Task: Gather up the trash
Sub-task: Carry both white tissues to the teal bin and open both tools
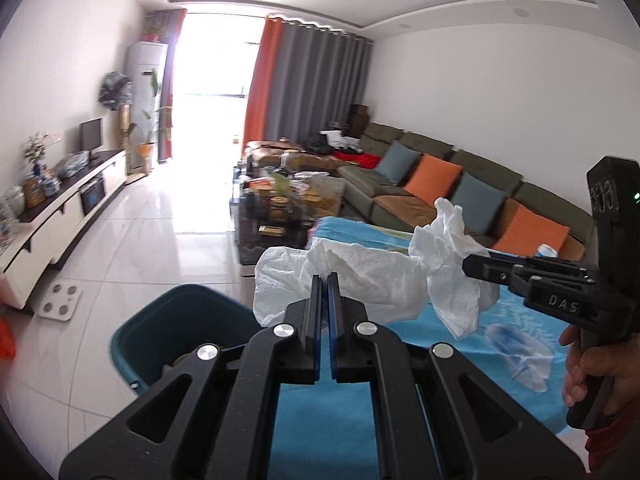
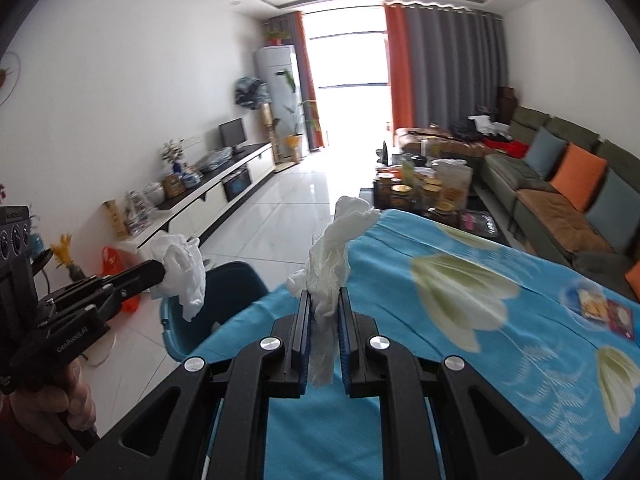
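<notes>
My left claw (image 1: 327,280) pinches a crumpled tissue (image 1: 340,284) near the teal bin (image 1: 160,320); my right claw (image 2: 324,300) pinches another tissue (image 2: 332,264) above the desk (image 2: 460,300). Both look feather-light, soft, easily torn; I grip the bunched middle.

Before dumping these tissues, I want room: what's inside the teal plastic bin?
Inside the teal plastic bin, only some brownish scraps show; the left hand-held gripper hides the rest.

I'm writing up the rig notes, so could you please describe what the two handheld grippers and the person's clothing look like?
Both are matte black plastic pistol-grip tools with silver round bolts on the linkages and blue pads lining the fingers. The right gripper carries raised "DAS" lettering and a small green light; the left gripper reads "GenRobot.AI". A red sleeve shows at the wrist.
</notes>
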`<move>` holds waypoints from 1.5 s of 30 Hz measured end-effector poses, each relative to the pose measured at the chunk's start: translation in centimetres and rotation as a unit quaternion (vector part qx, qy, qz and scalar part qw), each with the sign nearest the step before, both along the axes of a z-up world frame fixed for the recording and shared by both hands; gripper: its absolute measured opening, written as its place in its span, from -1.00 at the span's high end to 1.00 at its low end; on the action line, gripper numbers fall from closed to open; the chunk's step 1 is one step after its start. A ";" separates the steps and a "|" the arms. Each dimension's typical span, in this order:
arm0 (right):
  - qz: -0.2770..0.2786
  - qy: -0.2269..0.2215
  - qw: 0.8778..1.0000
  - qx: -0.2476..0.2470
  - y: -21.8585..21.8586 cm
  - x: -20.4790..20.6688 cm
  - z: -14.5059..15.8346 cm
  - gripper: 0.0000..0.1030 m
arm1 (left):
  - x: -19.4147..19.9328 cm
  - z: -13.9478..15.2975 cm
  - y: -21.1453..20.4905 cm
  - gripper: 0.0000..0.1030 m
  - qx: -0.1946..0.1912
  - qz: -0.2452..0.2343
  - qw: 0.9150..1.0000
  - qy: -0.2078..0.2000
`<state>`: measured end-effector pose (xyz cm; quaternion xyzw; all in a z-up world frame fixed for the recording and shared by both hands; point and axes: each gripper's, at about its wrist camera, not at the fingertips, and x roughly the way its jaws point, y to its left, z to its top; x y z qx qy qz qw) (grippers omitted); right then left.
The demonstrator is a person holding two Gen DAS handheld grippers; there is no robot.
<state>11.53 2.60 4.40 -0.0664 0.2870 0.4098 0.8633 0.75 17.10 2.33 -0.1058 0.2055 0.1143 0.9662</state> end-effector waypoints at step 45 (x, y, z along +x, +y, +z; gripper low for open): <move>0.180 0.083 0.969 -0.150 22.9 3.1 -8.8 0.76 | 1.8 -10.7 14.4 0.94 -0.091 0.114 0.983 0.113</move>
